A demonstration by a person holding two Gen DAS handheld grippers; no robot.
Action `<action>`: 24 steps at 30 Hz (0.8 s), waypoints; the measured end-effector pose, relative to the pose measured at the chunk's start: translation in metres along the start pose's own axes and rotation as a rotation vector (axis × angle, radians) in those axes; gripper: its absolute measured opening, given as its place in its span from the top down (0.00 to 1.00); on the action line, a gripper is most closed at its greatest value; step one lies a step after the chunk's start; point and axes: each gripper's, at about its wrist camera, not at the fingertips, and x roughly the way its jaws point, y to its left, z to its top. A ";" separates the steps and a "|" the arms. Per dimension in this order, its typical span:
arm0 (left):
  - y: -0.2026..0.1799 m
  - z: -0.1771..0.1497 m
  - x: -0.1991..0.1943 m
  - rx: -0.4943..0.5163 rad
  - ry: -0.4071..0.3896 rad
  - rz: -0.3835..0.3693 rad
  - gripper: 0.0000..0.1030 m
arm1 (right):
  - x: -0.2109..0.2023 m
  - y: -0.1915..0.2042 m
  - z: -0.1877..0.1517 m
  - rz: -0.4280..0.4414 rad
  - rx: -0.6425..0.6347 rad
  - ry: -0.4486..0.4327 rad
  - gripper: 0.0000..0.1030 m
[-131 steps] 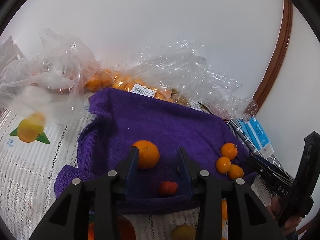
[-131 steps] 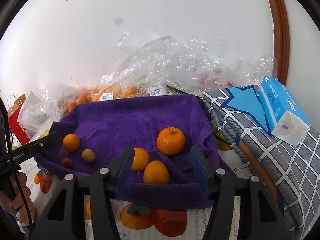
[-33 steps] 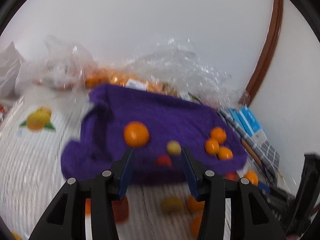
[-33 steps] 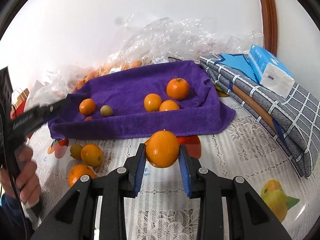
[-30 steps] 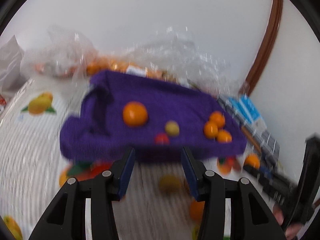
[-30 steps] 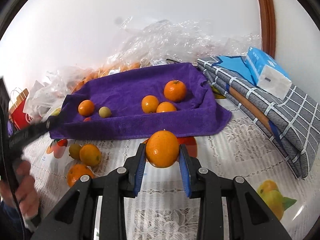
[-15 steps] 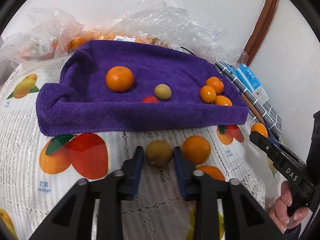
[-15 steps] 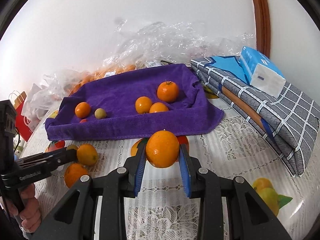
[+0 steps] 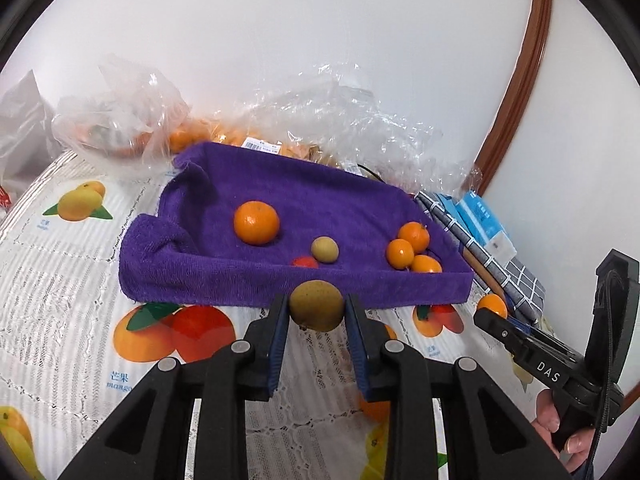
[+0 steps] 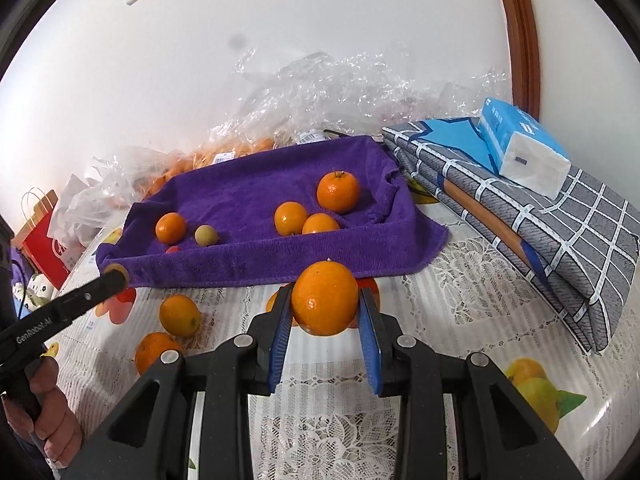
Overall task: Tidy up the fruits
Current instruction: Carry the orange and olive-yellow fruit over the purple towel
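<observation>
My left gripper [image 9: 316, 312] is shut on a yellow-green round fruit [image 9: 317, 306] and holds it above the tablecloth, just in front of the purple towel tray [image 9: 248, 276]. My right gripper [image 10: 325, 304] is shut on a large orange [image 10: 325, 298], also in front of the tray [image 10: 280, 268]. In the tray lie an orange [image 9: 256, 223], a small yellow-green fruit [image 9: 325, 250], a small red fruit [image 9: 305, 262] and three oranges [image 9: 412, 248] at the right. Two loose oranges [image 10: 179, 315] lie on the tablecloth at the left.
Clear plastic bags of oranges [image 9: 328, 120] lie behind the tray against the wall. A folded grey checked cloth [image 10: 540, 232] with a blue tissue pack [image 10: 520, 148] lies to the right. A red paper bag [image 10: 40, 236] stands at the far left.
My left gripper closed on the yellow-green fruit on the tablecloth and lifted it toward the tray. My right gripper still holds its orange and has barely moved.
</observation>
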 end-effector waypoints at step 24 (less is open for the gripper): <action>0.006 0.003 -0.002 -0.021 -0.024 0.033 0.74 | -0.005 0.000 0.000 0.020 0.002 -0.032 0.69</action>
